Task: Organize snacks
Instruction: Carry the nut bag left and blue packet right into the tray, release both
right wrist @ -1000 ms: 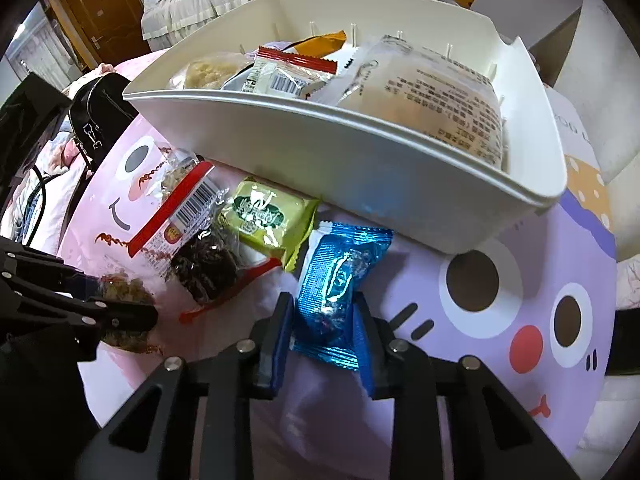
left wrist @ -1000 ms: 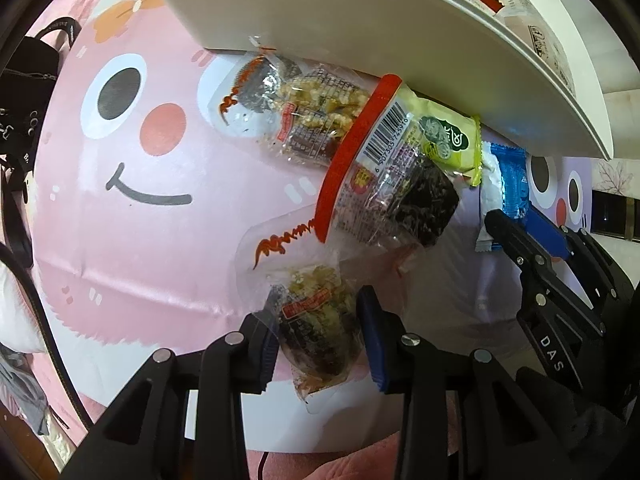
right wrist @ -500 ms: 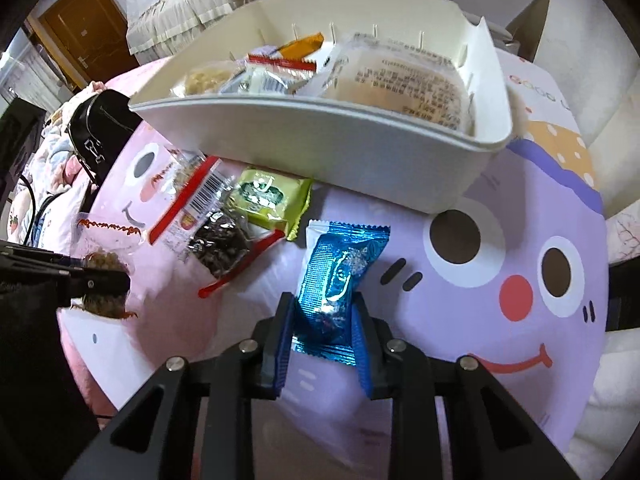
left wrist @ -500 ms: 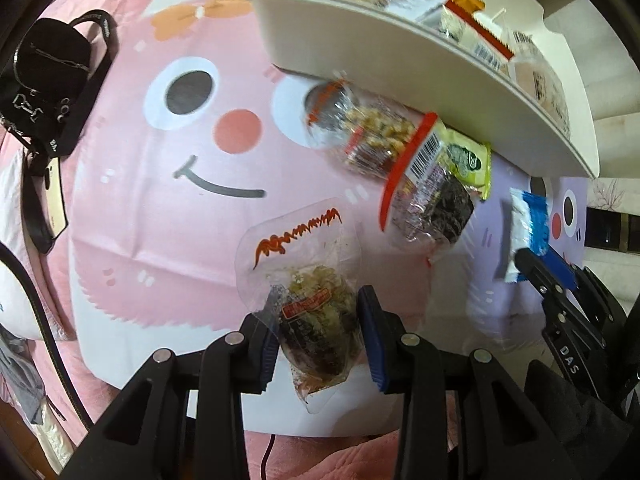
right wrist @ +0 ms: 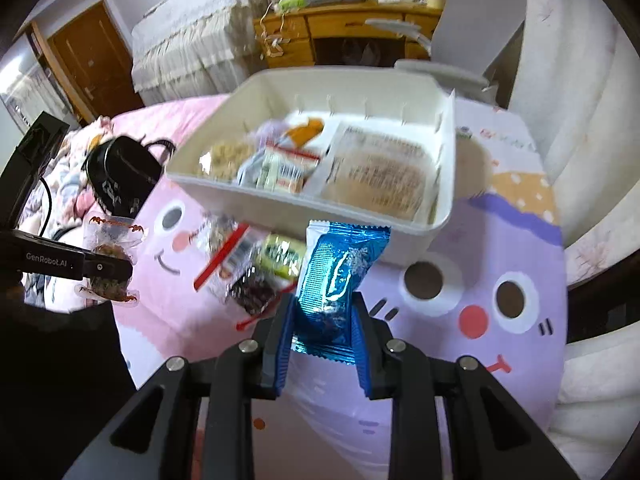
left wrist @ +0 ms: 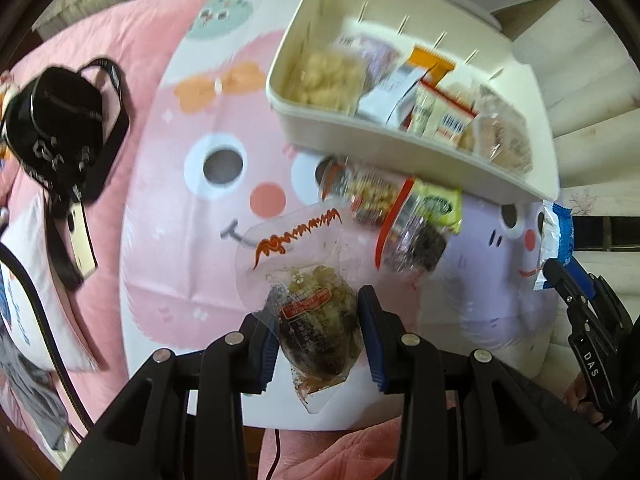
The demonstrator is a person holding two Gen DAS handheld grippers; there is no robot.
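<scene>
My left gripper (left wrist: pixel 318 320) is shut on a clear snack packet with brown filling and an orange printed edge (left wrist: pixel 316 312), held above the pink face mat (left wrist: pixel 168 240). My right gripper (right wrist: pixel 323 312) is shut on a blue foil snack packet (right wrist: pixel 340 268), also lifted; it shows at the right edge of the left wrist view (left wrist: pixel 556 236). The white bin (right wrist: pixel 304 202) with several snacks stands beyond both. On the mat in front of the bin lie a clear nut packet (left wrist: pixel 368 192), a red-edged dark snack bag (left wrist: pixel 416 236) and a green packet (left wrist: pixel 438 206).
A black bag with straps (left wrist: pixel 60 128) lies at the left on the pink bedding. A purple face mat (right wrist: pixel 500 280) covers the right side. A wooden desk (right wrist: pixel 352 36) and a grey chair (right wrist: pixel 472 20) stand behind the bin.
Both grippers have risen with their packets, so the bin now shows from above and looks farther away. The three loose packets stayed on the mat.
</scene>
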